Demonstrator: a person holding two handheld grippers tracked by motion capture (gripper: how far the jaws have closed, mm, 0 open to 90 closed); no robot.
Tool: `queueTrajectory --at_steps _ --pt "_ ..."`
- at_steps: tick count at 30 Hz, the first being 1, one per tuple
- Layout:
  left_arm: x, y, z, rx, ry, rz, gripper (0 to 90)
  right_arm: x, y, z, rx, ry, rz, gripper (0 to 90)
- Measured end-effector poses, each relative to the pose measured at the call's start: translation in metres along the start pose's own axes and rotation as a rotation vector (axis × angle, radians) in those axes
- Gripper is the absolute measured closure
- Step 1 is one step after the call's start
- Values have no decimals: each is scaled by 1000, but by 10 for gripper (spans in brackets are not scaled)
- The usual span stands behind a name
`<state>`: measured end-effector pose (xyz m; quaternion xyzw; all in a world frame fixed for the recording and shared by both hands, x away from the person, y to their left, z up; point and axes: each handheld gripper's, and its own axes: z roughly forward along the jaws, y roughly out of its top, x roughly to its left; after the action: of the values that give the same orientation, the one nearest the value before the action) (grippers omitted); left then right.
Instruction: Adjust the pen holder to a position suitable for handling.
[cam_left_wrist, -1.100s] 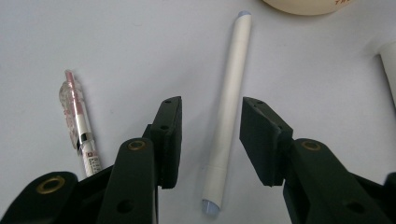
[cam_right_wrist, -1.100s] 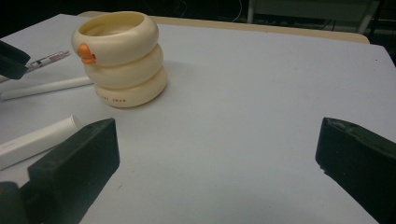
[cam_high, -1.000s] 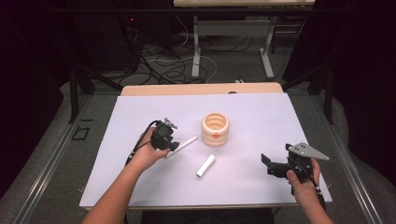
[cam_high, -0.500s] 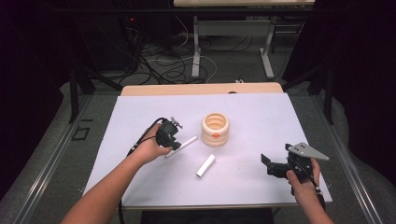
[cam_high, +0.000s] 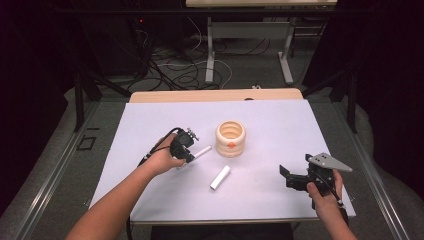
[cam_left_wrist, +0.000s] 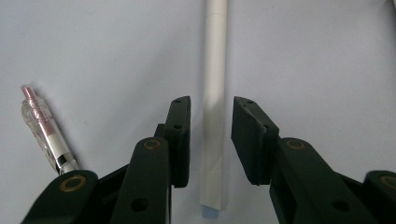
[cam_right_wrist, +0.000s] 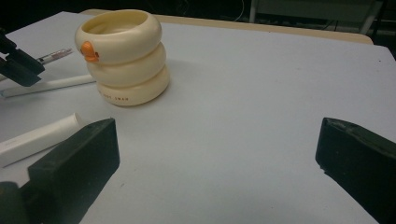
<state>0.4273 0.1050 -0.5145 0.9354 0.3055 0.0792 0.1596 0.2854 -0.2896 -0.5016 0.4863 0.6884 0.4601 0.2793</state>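
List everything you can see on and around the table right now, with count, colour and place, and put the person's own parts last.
white stick: 1, white, lying on the sheet between the left gripper's jaws, which have just been closing; pads not yet on it
clear pen: 1, clear with pink inside, on the sheet beside that gripper
white tube: 1, white, mid-table, nearer the person than the holder
ringed holder: 1, cream with an orange spot, upright, table centre
sheet: 1, pale grey-white, covering the tabletop
cables: several, on the floor beyond the table
left gripper: 1, black
right gripper: 1, black, jaws wide apart, right near corner
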Motion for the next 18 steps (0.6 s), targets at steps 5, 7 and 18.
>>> queueTrajectory --at_steps 5,7,18 --pt "1 0 3 18 -7 -10 712 1 0 0 4 2 8 0" --pt "1 0 4 22 -11 -16 717 1 0 0 4 2 9 0" --pt "-1 2 9 48 -15 0 746 1 0 0 5 3 9 0"
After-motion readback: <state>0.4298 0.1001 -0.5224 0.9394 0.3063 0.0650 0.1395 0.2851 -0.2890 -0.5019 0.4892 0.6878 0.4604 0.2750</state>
